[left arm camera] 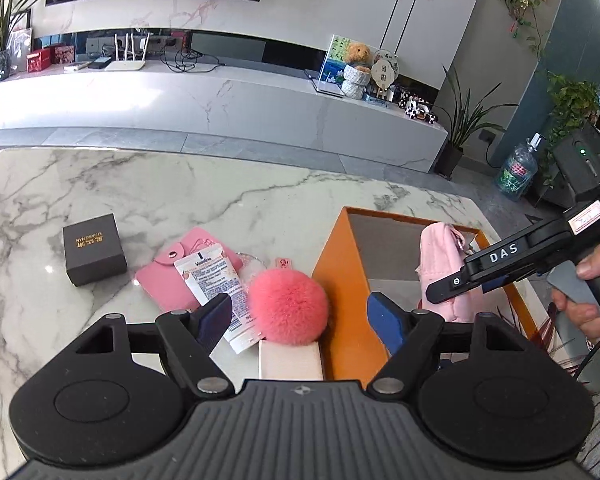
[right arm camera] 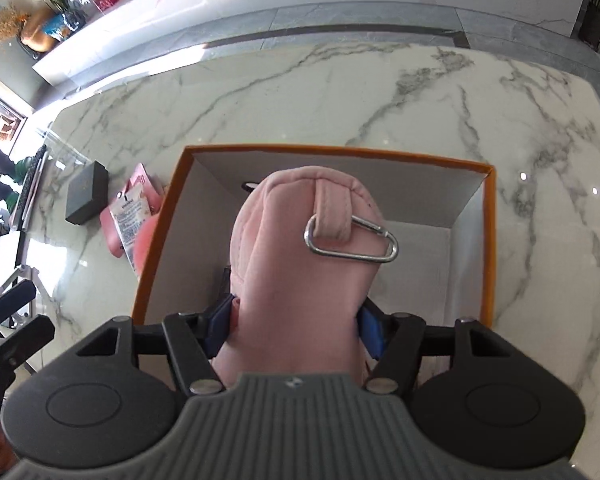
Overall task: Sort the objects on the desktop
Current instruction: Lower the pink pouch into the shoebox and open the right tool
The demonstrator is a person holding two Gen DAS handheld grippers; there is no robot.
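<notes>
- The pink pouch (right arm camera: 300, 264) is clamped between the blue pads of the right gripper (right arm camera: 296, 330), whose jaws stand about half closed on its soft padded fabric.
- The pouch is carried long axis pointing away from the fingers and down into the orange box (right arm camera: 490, 248); its far end, with a fabric loop and a silver carabiner (right arm camera: 352, 240), hangs over the pale box floor.
- The release is judged to turn on that relation: the pouch is already within the box walls, over the floor, so lowering and letting go is likely what is left.
- The left gripper (left arm camera: 300, 316) is seen wide open, with nothing pressed by its pads.
- Just beyond its fingers a fluffy pink pompom (left arm camera: 288, 306) lies, round and furry, beside a pale flat box (left arm camera: 290, 360) and the box's outer wall.
- A cream tube (left arm camera: 220, 284) is laid slantwise across a flat pink wallet (left arm camera: 172, 276), slightly left of the left fingers.
- Farther left, a small black box (left arm camera: 94, 250), matt and square-cornered, is set apart on the glossy marble table (left arm camera: 180, 188).
- For these loose items the left hand is judged the nearer.
</notes>
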